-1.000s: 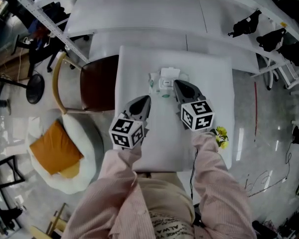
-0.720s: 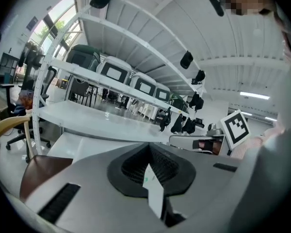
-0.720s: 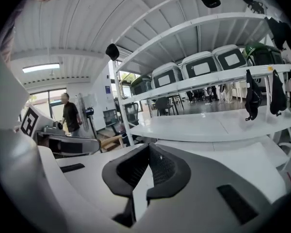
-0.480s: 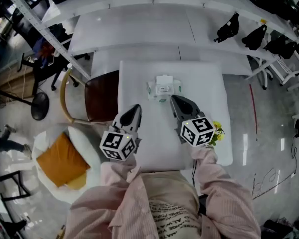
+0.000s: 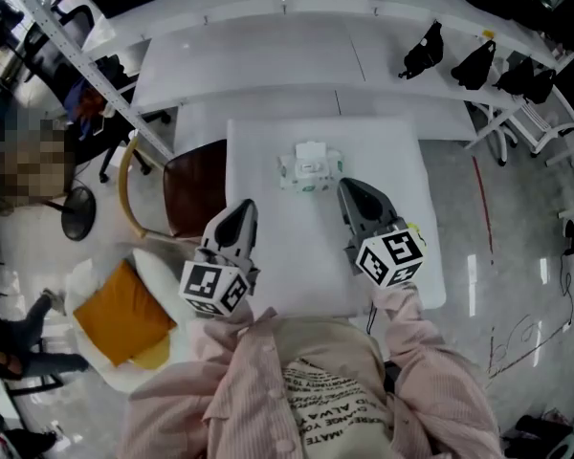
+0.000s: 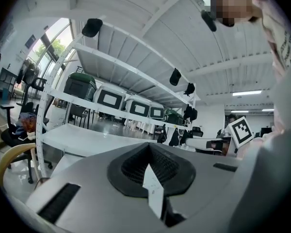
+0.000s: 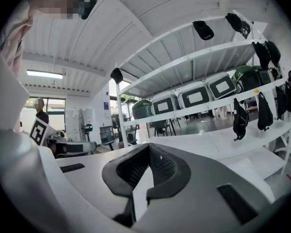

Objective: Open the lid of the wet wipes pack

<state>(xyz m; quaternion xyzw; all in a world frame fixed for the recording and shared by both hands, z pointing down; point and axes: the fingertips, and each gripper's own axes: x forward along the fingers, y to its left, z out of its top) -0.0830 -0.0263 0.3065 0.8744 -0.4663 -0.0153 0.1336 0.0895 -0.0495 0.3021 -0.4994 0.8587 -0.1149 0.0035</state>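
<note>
Grey left tongs (image 5: 241, 208) | right tongs (image 5: 350, 189) | both clenched, empty (pointing level) | clear of wipes pack (image 5: 309, 170)

Readable text: shirt print only.
Shirt print (image 5: 330, 414), lower centre of head view, upside down, partly legible: "ALWA…"; wet wipes pack (image 5: 309, 170) label too small.

Looks like a lab or workshop hall, not a home. Ahead of the right gripper (image 5: 350, 189), long white metal shelving (image 7: 184, 62) carrying rows of lidded storage bins (image 7: 194, 97), with dark items (image 7: 240, 120) hung from its edges. Off to the left of the left gripper (image 5: 239, 208), office chairs (image 6: 12, 135) beside big windows (image 6: 53, 42). Overhead, a ribbed white ceiling (image 6: 136, 13) with strip lights (image 7: 47, 74). Underneath both, a white work table (image 5: 268, 161) on a glossy pale floor (image 5: 517, 285).
</note>
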